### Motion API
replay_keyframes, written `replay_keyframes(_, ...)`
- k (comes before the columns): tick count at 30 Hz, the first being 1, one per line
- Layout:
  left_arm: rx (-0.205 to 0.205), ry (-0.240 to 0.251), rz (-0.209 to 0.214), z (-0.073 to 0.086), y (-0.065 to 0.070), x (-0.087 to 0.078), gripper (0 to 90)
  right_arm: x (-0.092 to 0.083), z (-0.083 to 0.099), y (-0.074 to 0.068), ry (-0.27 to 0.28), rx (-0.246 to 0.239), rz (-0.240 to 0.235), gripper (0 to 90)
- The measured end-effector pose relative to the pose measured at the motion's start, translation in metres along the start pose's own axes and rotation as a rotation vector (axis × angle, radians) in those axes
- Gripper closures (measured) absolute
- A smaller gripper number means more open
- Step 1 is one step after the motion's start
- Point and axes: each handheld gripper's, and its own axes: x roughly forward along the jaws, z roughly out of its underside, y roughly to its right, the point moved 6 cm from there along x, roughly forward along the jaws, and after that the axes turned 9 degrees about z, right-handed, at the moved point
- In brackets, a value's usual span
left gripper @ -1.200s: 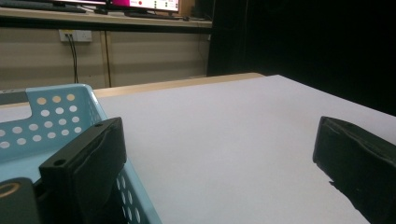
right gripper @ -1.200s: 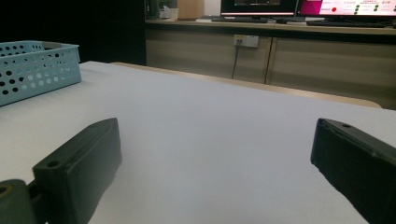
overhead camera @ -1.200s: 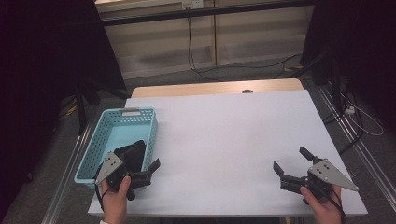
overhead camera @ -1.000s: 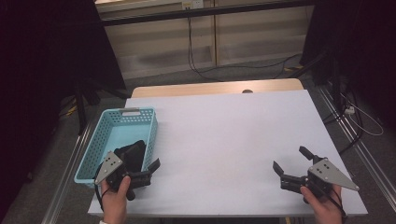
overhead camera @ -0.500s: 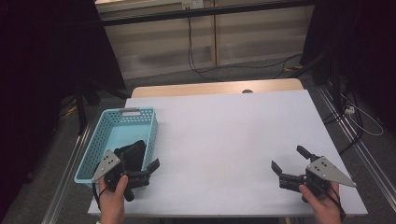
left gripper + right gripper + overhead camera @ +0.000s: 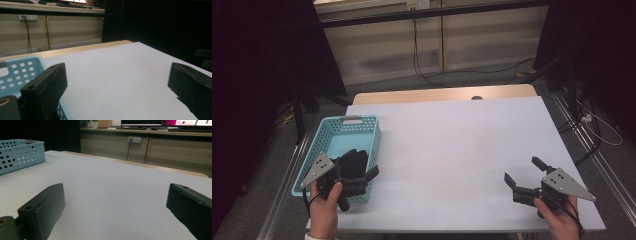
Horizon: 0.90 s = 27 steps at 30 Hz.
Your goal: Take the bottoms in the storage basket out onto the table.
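baskets (image 6: pixel 343 137) – 1 | dark items (image 6: pixel 353 161) in basket – 1 | grippers (image 6: pixel 362 172) – 2

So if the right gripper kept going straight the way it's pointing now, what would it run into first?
Probably nothing soon: the right gripper, jaws open, points leftward over the bare white table. Far along that line stands the blue basket near the left gripper, though depth is unclear.
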Motion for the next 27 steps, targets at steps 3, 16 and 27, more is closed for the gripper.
replay_keyframes(3,0.009,-0.017,0.023,-0.007,-0.002,0.002,2.3,-0.001,0.000,-0.002,-0.004,-0.006,-0.003,1.0)
replay_keyframes(16,0.018,-0.101,0.033,-0.023,-0.026,0.009,1.8,-0.002,0.005,-0.002,-0.023,-0.021,-0.010,1.1)
replay_keyframes(27,0.043,-0.183,0.035,-0.024,-0.054,0.015,1.9,-0.004,0.005,0.003,-0.030,-0.012,0.002,1.1)
